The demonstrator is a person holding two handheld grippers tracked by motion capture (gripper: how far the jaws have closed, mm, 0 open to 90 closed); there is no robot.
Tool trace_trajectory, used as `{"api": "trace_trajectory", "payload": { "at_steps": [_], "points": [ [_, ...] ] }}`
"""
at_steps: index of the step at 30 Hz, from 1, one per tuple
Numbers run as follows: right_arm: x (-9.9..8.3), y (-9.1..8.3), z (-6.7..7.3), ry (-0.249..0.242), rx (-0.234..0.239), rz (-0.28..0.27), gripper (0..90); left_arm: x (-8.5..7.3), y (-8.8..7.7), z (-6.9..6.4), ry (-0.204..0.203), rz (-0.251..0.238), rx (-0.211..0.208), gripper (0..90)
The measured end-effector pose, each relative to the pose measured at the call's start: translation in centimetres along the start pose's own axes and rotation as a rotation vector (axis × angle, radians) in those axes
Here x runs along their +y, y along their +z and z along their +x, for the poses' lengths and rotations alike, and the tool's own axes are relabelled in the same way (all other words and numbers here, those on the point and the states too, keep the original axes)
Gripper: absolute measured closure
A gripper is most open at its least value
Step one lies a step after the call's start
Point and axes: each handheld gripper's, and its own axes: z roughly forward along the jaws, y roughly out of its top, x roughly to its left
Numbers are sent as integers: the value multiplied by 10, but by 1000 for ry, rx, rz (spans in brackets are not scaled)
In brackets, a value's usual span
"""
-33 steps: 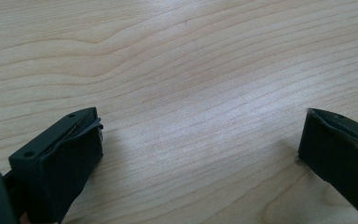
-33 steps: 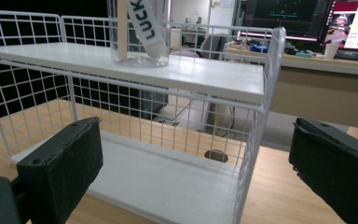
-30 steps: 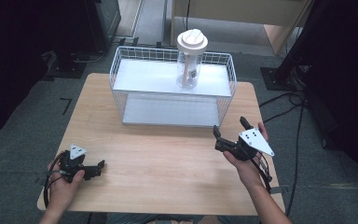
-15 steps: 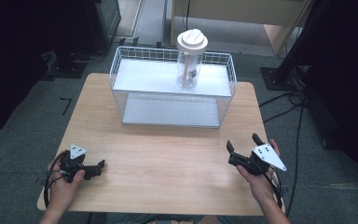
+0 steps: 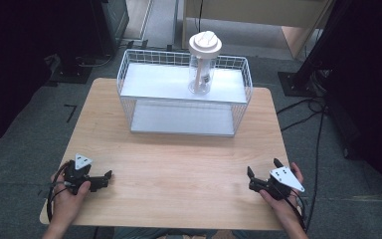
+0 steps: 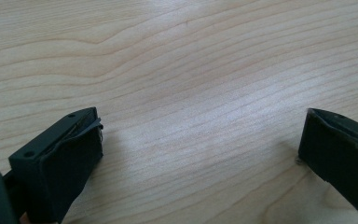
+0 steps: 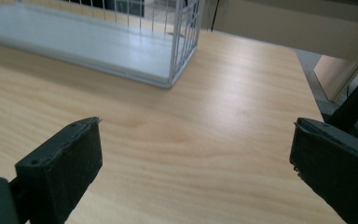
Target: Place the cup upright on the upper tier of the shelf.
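Note:
A white wire rack (image 5: pixel 129 107) with two shelves stands at the back of the wooden table (image 5: pixel 179 159). A clear jar with a white lid (image 5: pixel 204 64) is upright on the rack's upper shelf, right of the middle. My left gripper (image 5: pixel 105 178) rests low at the near left corner, open, its jaws wide apart over bare wood (image 6: pixel 200 140). At the near right, my right gripper (image 5: pixel 263 167) is also open and holds nothing. Its jaws (image 7: pixel 196 154) point toward the rack's right front corner (image 7: pixel 175 60).
The table's right edge (image 7: pixel 307 79) lies close beside my right gripper, with cables on the grey floor (image 5: pixel 318 114) beyond. Dark stands and a wooden cabinet (image 5: pixel 258 15) sit behind the table.
My right gripper has drawn back from near the rack toward the table's near right corner. The left gripper has stayed where it was.

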Motion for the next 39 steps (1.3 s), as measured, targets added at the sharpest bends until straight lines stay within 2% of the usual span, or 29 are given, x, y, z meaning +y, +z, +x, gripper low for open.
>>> {"api": "trace_trajectory", "payload": {
  "at_steps": [7,11,15,18,21,23,24,25,28,29,32,39],
  "points": [
    [-15,-7,-10,-1,11,61,25,0,0,0,0,0,0,0],
    [-25,-6,-18,18,-15,124,25,0,0,0,0,0,0,0],
    [-25,-6,-20,20,-37,151,25,0,0,0,0,0,0,0],
    [-28,-4,-23,18,-43,256,25,0,0,0,0,0,0,0],
    [-30,-2,-24,26,-46,322,25,0,0,0,0,0,0,0],
    [-30,0,-26,54,-29,366,23,0,0,0,0,0,0,0],
    [-30,0,-26,54,-29,366,23,0,0,0,0,0,0,0],
    [-30,2,-30,89,-15,380,22,0,0,0,0,0,0,0],
    [-30,2,-31,104,-10,385,22,0,0,0,0,0,0,0],
    [-31,2,-31,115,14,394,20,0,0,0,0,0,0,0],
    [-31,2,-30,99,50,396,19,0,0,0,-1,0,0,0],
    [-31,2,-30,98,52,397,19,1,0,-1,-7,1,7,0]
  ]
}}
